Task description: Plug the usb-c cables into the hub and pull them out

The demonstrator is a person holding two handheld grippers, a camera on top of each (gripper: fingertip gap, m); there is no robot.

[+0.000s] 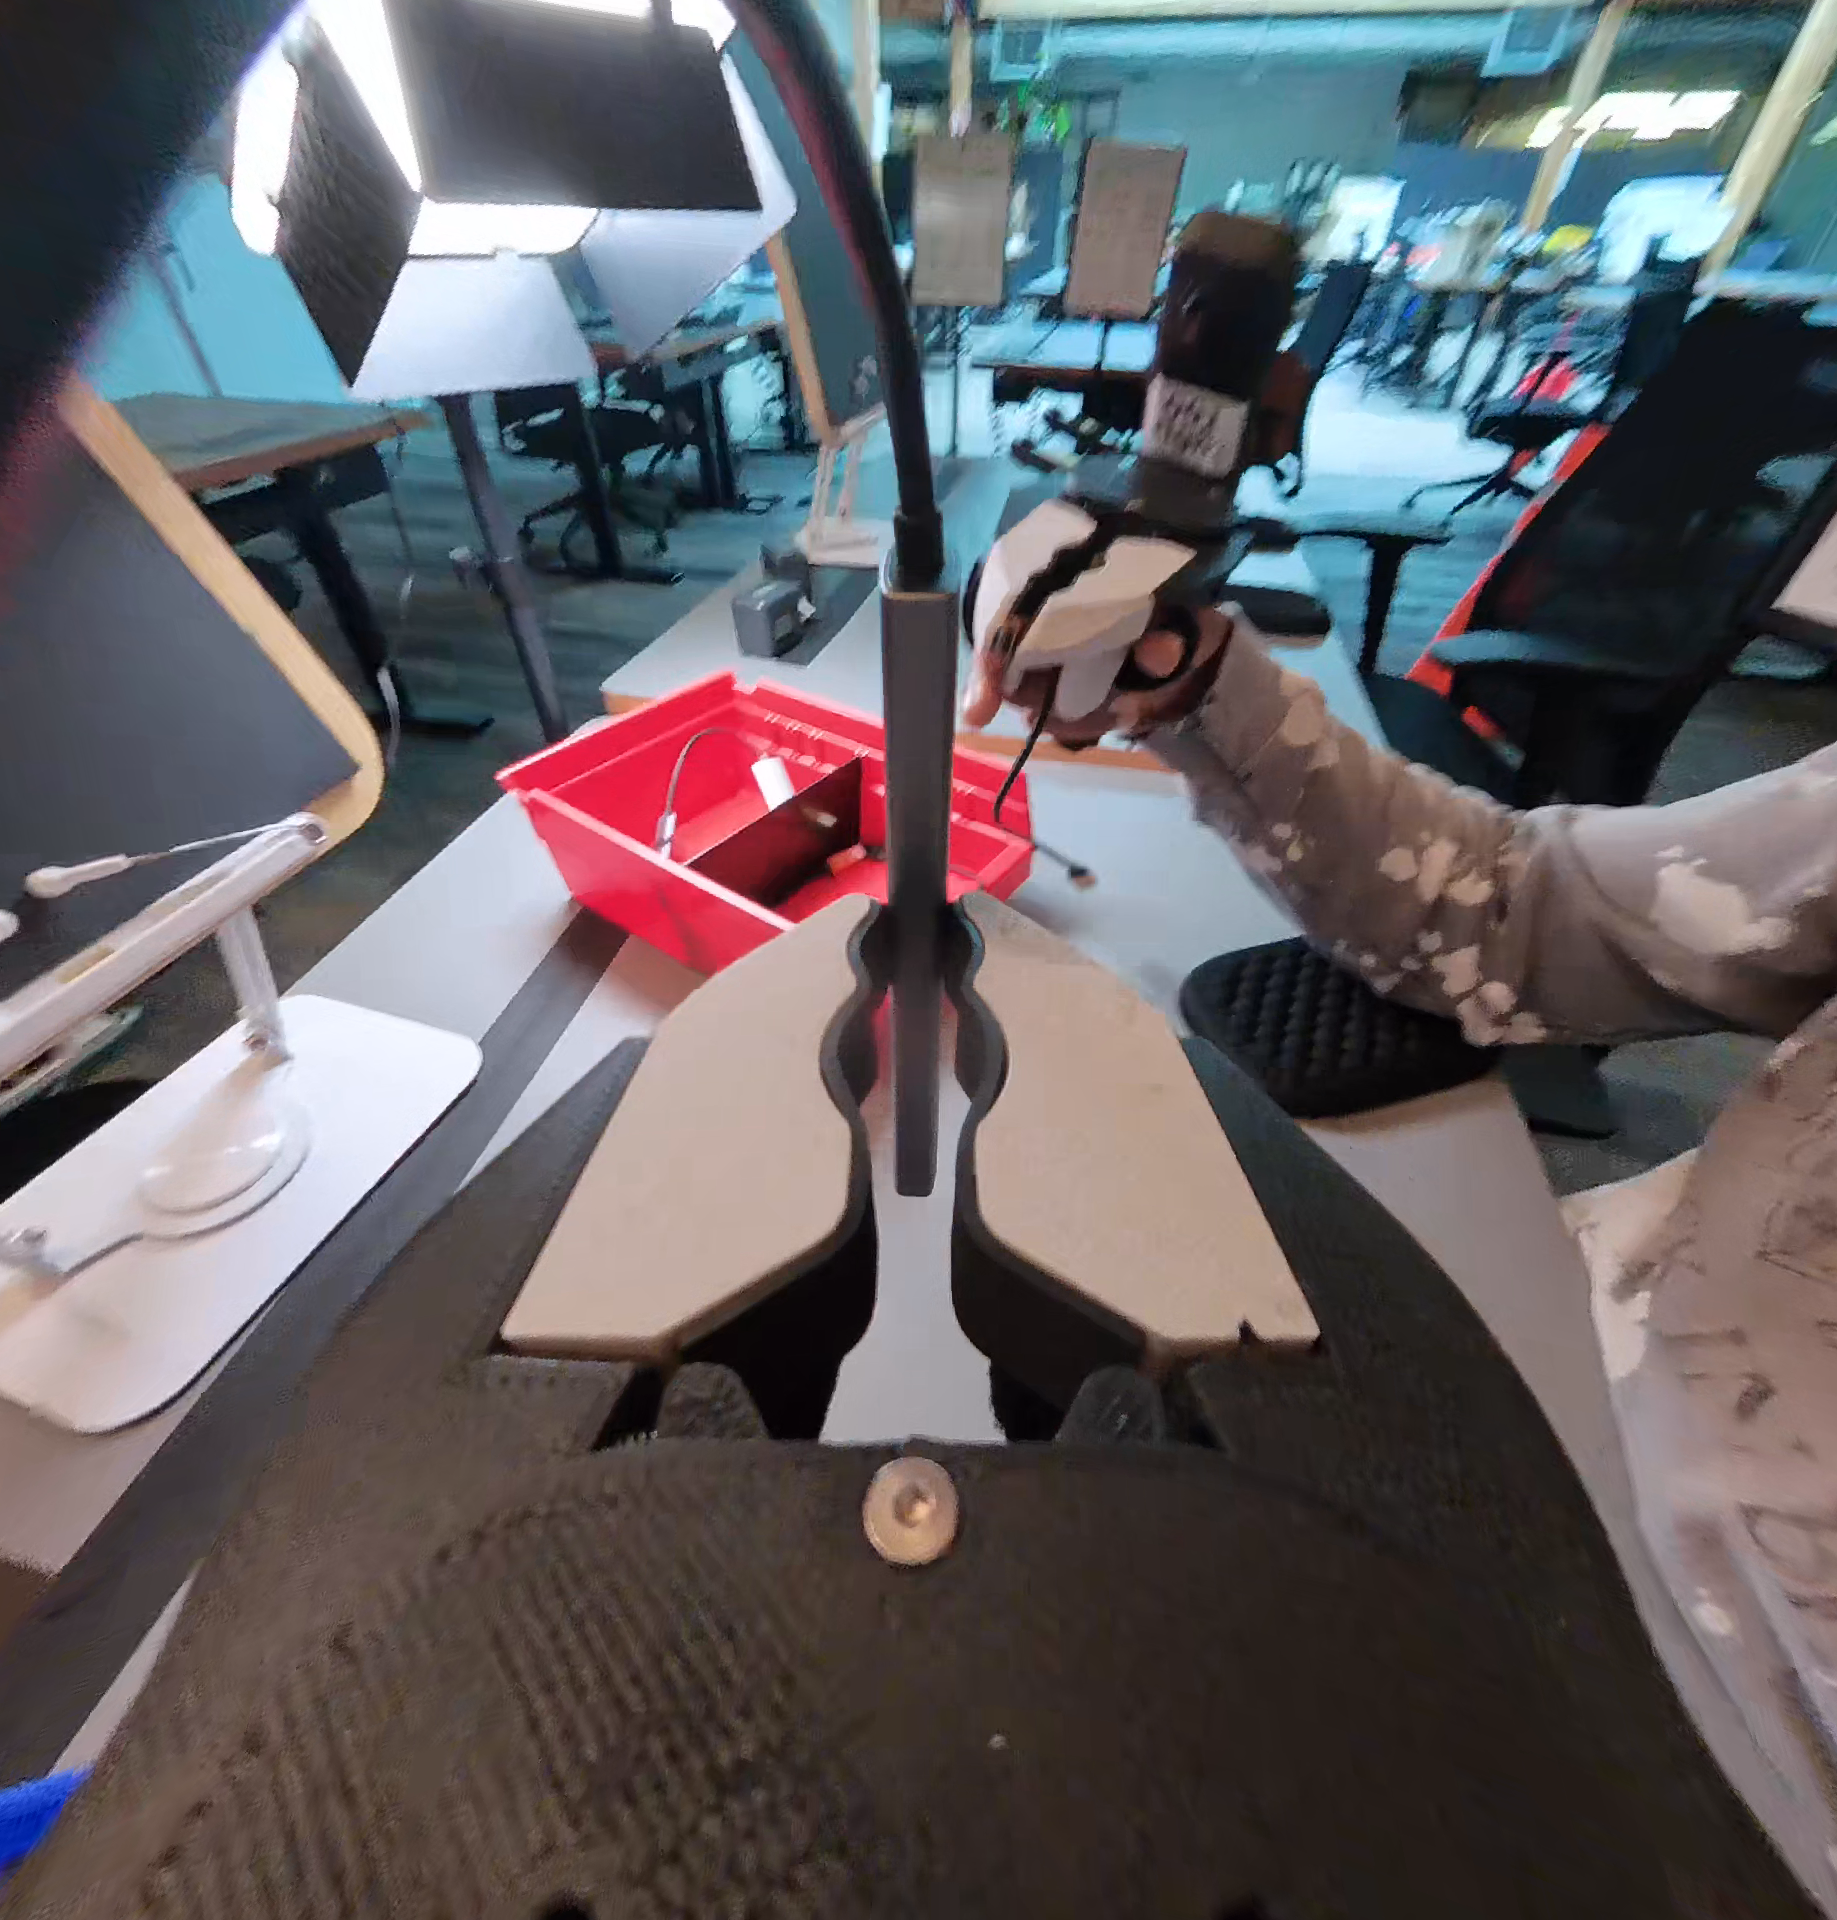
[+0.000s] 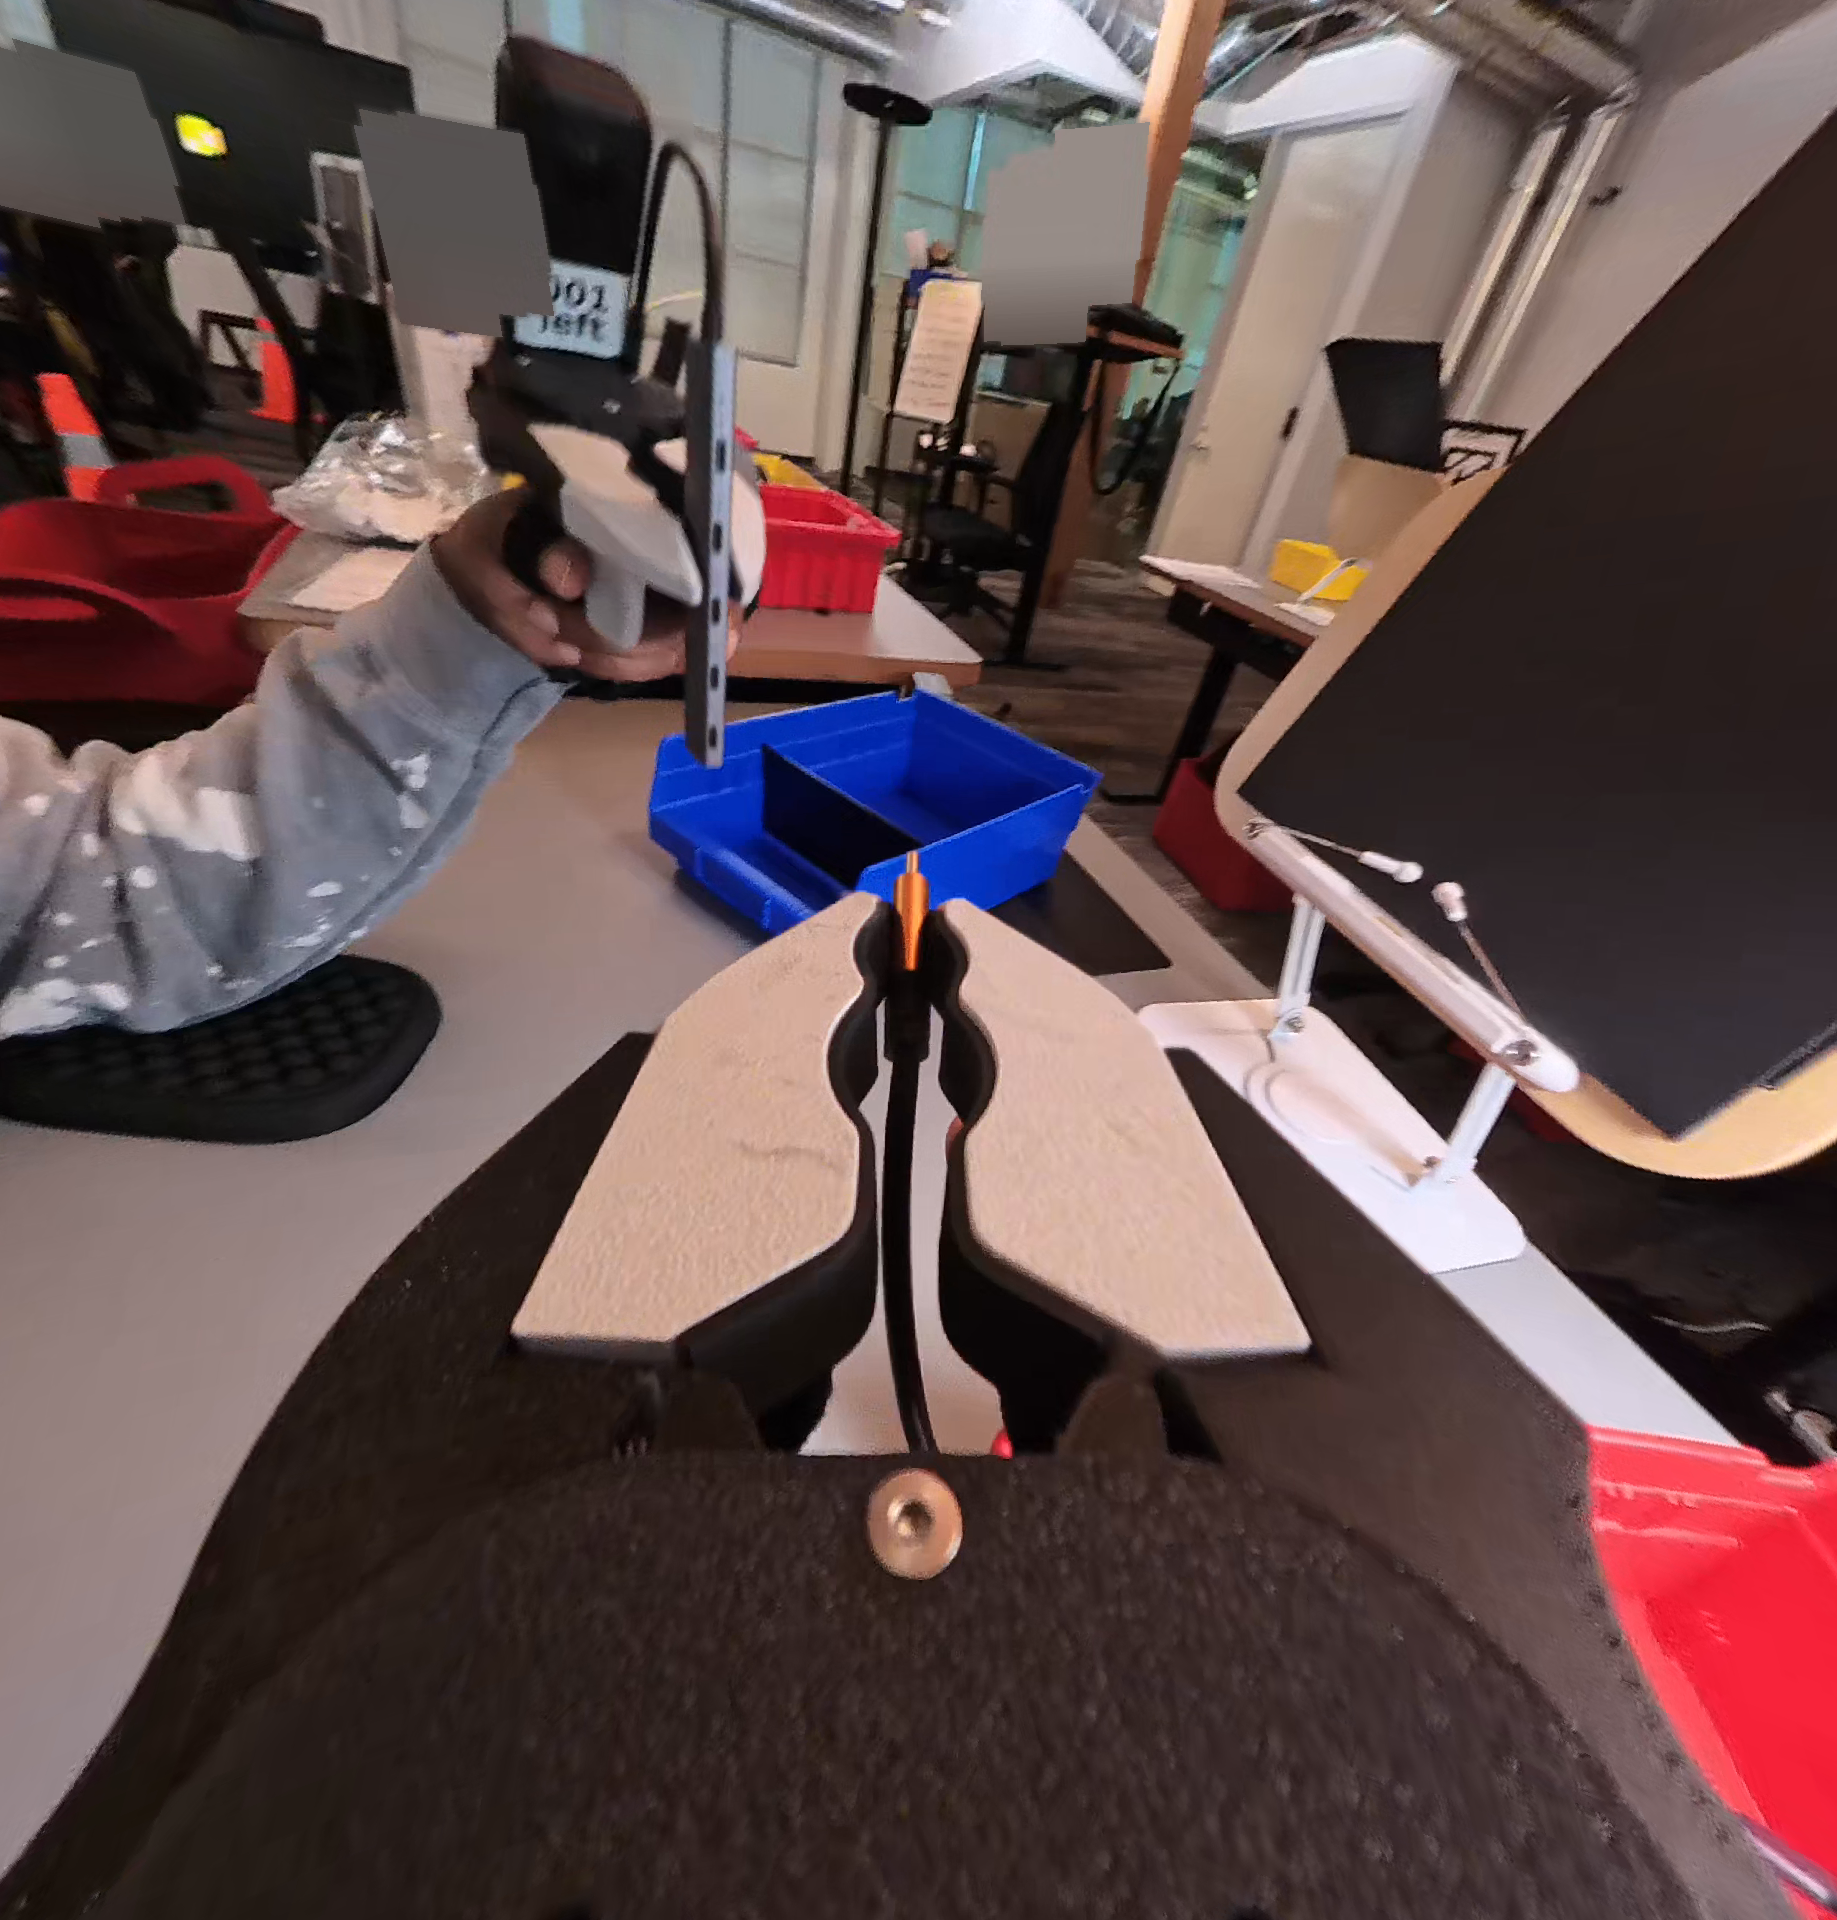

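Observation:
My left gripper [image 1: 914,920] is shut on the grey hub [image 1: 912,831], a slim bar held upright above the table, its thick black lead curving up from its top end. In the right wrist view the hub [image 2: 711,561] shows its row of ports, held by the left gripper [image 2: 685,520]. My right gripper [image 2: 911,914] is shut on a black usb-c cable with an orange plug [image 2: 910,920] whose tip sticks out past the fingertips. In the left wrist view the right gripper [image 1: 1039,634] is beside the hub's top, the cable [image 1: 1028,769] hanging from it.
A red bin [image 1: 633,842] with a white cable and a black divider sits behind the hub. A blue divided bin [image 2: 872,800] sits ahead of the right gripper. White stands hold dark boards [image 1: 166,1039] [image 2: 1413,1039]. A black mesh pad [image 2: 228,1049] lies under the sleeve. My right fingertips sit around 15 cm from my left ones.

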